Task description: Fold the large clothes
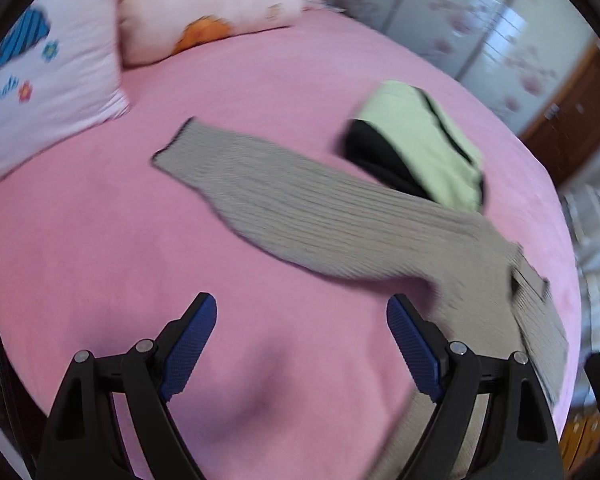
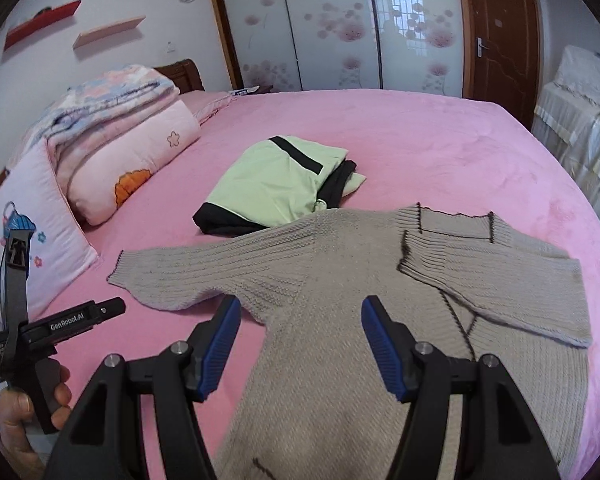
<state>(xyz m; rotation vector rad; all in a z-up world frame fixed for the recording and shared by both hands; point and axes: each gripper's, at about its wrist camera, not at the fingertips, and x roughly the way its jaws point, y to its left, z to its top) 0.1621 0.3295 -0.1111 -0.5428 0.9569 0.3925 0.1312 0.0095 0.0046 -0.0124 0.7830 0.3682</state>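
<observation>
A grey knit sweater (image 2: 340,288) lies spread on the pink bed (image 2: 440,148). Its right sleeve (image 2: 500,292) is folded across the chest, and its left sleeve (image 2: 180,276) stretches out to the left. My right gripper (image 2: 300,308) hovers over the sweater's body, open, with nothing between the blue pads. In the blurred left wrist view the outstretched sleeve (image 1: 300,208) runs across the frame. My left gripper (image 1: 300,308) is open above bare pink sheet, just short of the sleeve. A hand (image 2: 16,412) holds the left device at the right wrist view's lower left.
A folded green and black garment (image 2: 276,188) lies just beyond the sweater. Pillows (image 2: 40,220) and a folded quilt (image 2: 116,112) sit at the bed's left. Flowered wardrobe doors (image 2: 340,20), a brown door (image 2: 500,28) and covered furniture (image 2: 580,120) stand behind and right.
</observation>
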